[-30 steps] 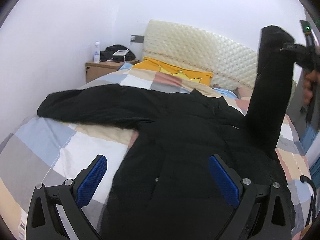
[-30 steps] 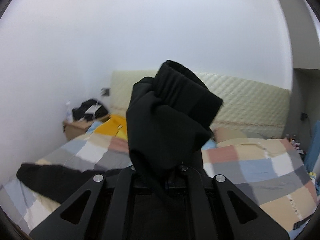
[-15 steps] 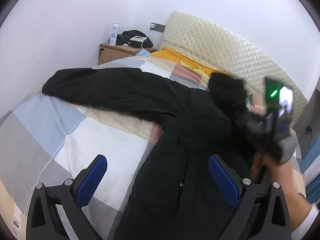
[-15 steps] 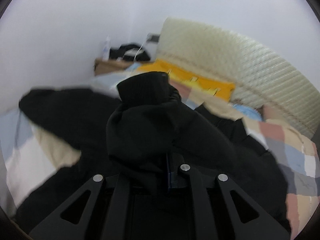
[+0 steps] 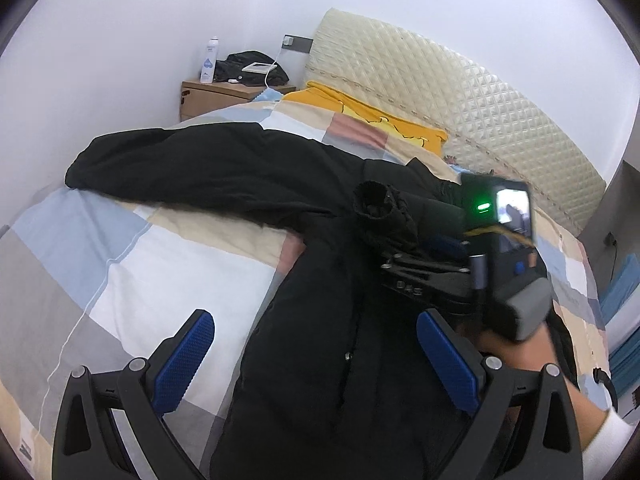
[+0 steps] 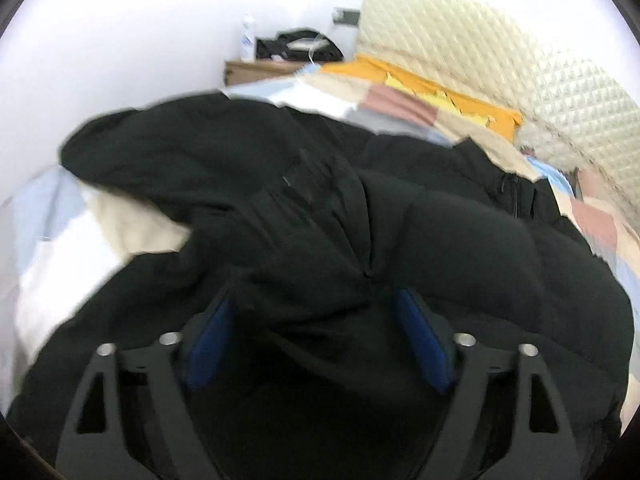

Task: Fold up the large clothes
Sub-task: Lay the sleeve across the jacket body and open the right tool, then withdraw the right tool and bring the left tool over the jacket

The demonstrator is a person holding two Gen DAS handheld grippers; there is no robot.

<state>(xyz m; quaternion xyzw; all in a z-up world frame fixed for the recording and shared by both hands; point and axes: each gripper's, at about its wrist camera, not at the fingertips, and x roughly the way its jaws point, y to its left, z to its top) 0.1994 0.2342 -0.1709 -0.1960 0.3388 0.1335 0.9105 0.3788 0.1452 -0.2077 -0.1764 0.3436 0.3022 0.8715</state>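
Lying on bed (image 5: 132,264), black coat (image 5: 320,360); both hand-held grippers gaping, left (image 5: 316,364), right (image 6: 316,336), sleeve between.

The right gripper (image 6: 316,340), which a second ago held the black jacket's (image 5: 320,320) right sleeve (image 5: 384,212) high above the bed, carried it down across the jacket's front, then its jaws parted, leaving the cuff lying loose between the blue pads (image 6: 422,348)

Home bedroom, checked-quilt bed (image 5: 132,264), quilted headboard (image 5: 460,96) (cream), wooden nightstand (image 5: 212,94), yellow pillow (image 5: 372,116)
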